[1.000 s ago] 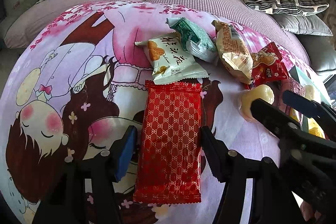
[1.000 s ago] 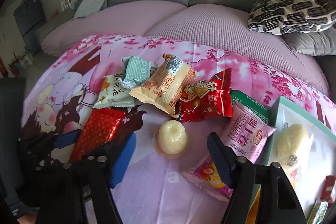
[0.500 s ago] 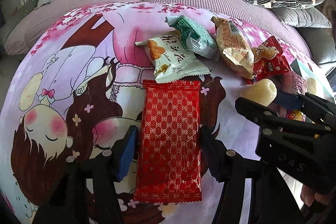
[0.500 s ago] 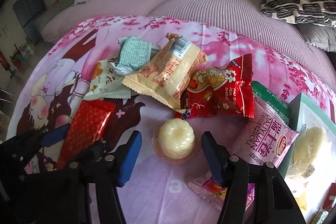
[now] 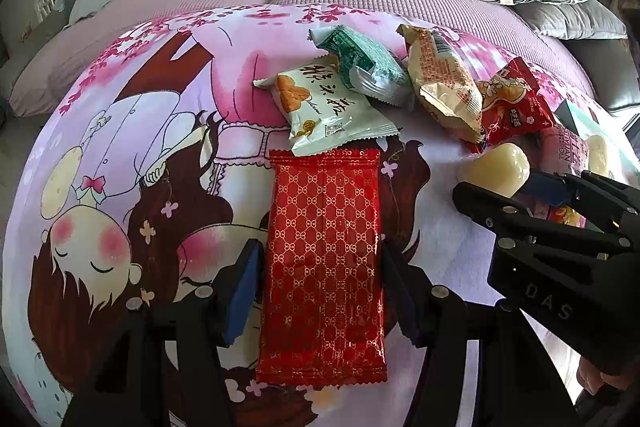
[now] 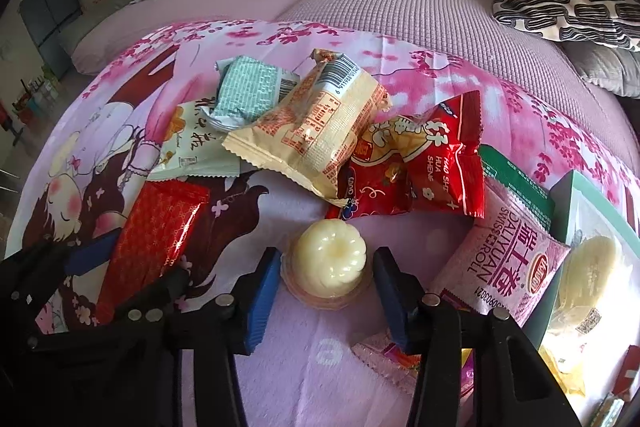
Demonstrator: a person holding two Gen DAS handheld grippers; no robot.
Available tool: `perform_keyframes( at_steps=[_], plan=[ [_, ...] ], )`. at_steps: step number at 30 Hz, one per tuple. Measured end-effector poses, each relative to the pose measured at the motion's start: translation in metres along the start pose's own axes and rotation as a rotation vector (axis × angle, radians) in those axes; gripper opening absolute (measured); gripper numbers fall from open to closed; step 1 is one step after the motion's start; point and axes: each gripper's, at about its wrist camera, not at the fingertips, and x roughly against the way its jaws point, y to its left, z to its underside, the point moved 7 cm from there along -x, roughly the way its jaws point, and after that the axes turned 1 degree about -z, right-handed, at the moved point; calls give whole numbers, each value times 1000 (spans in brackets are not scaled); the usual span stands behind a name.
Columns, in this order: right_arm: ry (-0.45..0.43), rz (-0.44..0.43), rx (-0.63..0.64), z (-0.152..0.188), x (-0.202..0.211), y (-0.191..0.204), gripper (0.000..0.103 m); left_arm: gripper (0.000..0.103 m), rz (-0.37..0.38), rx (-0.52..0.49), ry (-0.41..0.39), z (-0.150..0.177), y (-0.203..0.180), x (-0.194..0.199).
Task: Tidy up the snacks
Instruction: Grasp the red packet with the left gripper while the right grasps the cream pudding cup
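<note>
Now my right gripper [image 6: 325, 289] is closing around the jelly cup [image 6: 329, 263], pads not quite touching, so I squeeze gently at its rim to avoid crushing it.

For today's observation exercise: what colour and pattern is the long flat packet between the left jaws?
Red packet with a repeating gold lattice print, clearest in the left wrist view.

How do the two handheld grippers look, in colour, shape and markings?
Both are black plastic tools. The left gripper and right gripper each have two angular black fingers lined with blue pads and dotted with round silver screw heads. The right gripper's body shows raised letters, apparently "DAS". No cables or sleeves are visible.
</note>
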Motion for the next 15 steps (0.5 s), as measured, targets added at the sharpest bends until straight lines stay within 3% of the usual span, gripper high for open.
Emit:
perform_keyframes(
  at_steps=[9, 15],
  plan=[
    [-41, -22, -31, 8, 10, 2, 45, 47, 7, 20, -11, 0, 3, 2],
    [-64, -44, -72, 14, 18, 1, 45, 47, 14, 41, -17, -1, 4, 4]
  ],
)
